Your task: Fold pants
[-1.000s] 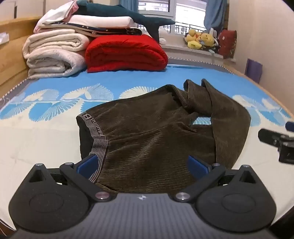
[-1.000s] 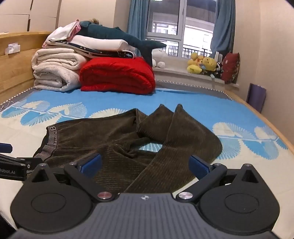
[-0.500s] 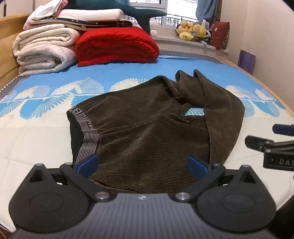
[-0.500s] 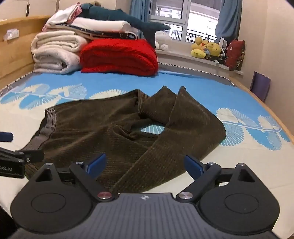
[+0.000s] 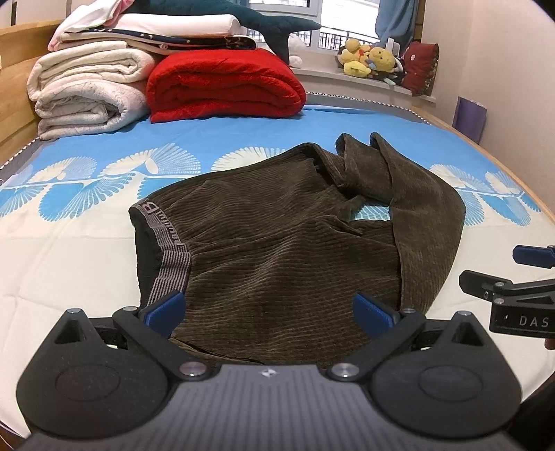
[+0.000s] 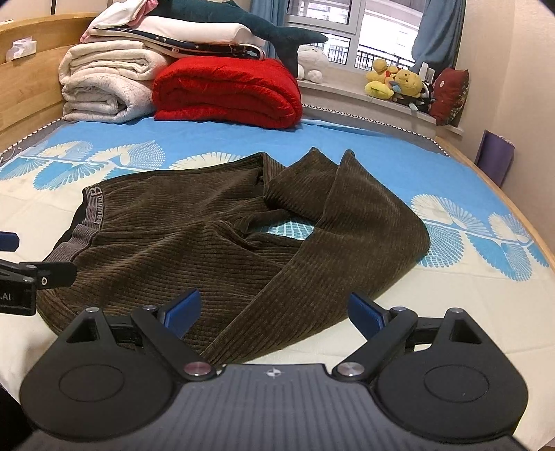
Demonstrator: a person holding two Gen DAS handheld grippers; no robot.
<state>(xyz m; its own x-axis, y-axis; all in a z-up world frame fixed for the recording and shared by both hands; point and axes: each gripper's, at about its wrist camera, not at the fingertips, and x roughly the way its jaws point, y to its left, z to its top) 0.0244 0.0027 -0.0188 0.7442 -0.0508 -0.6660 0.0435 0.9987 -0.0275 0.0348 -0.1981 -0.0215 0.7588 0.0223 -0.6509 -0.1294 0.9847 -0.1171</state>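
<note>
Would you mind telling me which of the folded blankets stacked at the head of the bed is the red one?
It is the red blanket, lying directly on the blue sheet, right of the cream blankets. The others in the pile are white or cream.

The near hem of the pants is hidden at 6 o'clock behind the left gripper, and in the right wrist view the same is done by the right gripper. The right gripper is cut off at 3 o'clock in the left wrist view, its lettering read only as "DAS". The left gripper is cut off at 9 o'clock in the right wrist view. The waistband lettering cannot be read past a "B". The toys at 1 o'clock are too small to be told apart. The shark is cut off at 12 o'clock.
</note>
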